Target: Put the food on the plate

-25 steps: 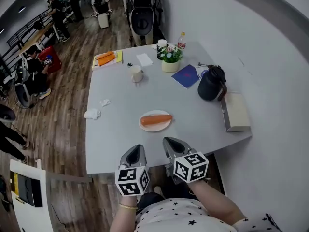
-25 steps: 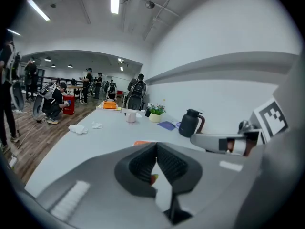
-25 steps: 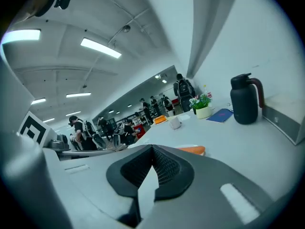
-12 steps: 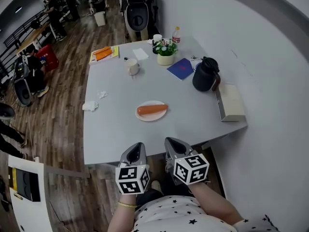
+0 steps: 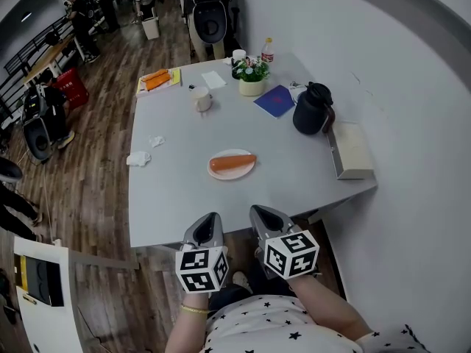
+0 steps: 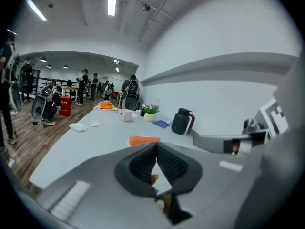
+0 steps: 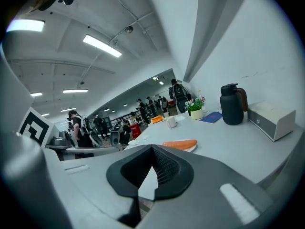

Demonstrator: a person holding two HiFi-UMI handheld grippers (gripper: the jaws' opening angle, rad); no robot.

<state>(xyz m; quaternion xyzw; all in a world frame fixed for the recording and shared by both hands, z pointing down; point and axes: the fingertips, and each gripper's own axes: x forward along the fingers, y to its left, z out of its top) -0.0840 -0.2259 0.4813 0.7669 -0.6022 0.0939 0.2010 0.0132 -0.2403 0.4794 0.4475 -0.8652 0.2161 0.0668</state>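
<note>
An orange carrot (image 5: 232, 162) lies across a small white plate (image 5: 231, 173) near the middle of the grey table (image 5: 176, 190). The carrot (image 6: 144, 140) also shows low ahead in the left gripper view, and the carrot (image 7: 179, 144) in the right gripper view. Both grippers hang side by side off the table's near edge, close to the person's body. My left gripper (image 5: 208, 222) is shut with nothing in it. My right gripper (image 5: 262, 216) is shut and empty too.
A black jug (image 5: 310, 109), a beige box (image 5: 352, 151), a blue booklet (image 5: 274, 101), a flower pot (image 5: 251, 79), a cup (image 5: 201, 99) and a tray with orange food (image 5: 158, 81) stand further back. Crumpled tissues (image 5: 138, 158) lie at the left edge. People stand at the far left.
The view has shifted a little, so the table and plate sit slightly higher in the picture. Both grippers stay shut at the same place below the table edge.
</note>
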